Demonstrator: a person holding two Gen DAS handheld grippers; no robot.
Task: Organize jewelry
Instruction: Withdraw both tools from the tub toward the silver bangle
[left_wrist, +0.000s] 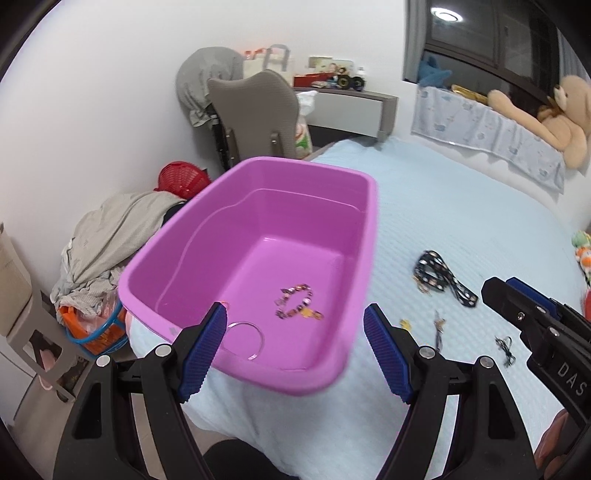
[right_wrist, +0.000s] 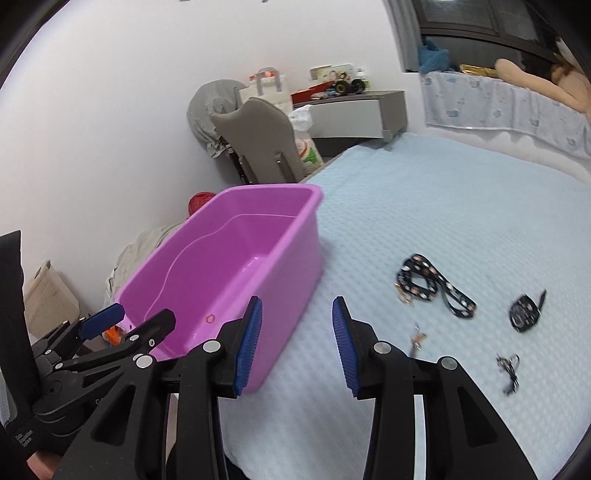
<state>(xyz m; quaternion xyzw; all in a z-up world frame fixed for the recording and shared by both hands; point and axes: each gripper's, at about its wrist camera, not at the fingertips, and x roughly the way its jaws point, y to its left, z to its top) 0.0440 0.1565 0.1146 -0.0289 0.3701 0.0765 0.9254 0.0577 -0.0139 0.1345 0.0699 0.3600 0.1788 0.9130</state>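
Both claws are spread wide and hold nothing: the left gripper (left_wrist: 295, 321) hangs over the near rim of the purple tub (left_wrist: 207, 236), the right gripper (right_wrist: 297, 314) beside it above the light-blue bedspread (right_wrist: 461, 206). Inside the tub lie a beaded bracelet (left_wrist: 297, 301), a thin bangle (left_wrist: 249, 339) and what may be a small red ring (right_wrist: 211, 318). A black patterned lanyard (right_wrist: 432, 286), a dark cord (right_wrist: 509, 369) and a small charm (right_wrist: 416, 338) lie on the bedspread.

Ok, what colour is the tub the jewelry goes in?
Pink-purple all over. The tub shows best in the left wrist view, with a beaded bracelet inside.

Beaded bracelet (left_wrist: 298, 303) in pink tub (left_wrist: 354, 280), lanyard (left_wrist: 441, 278) on bed
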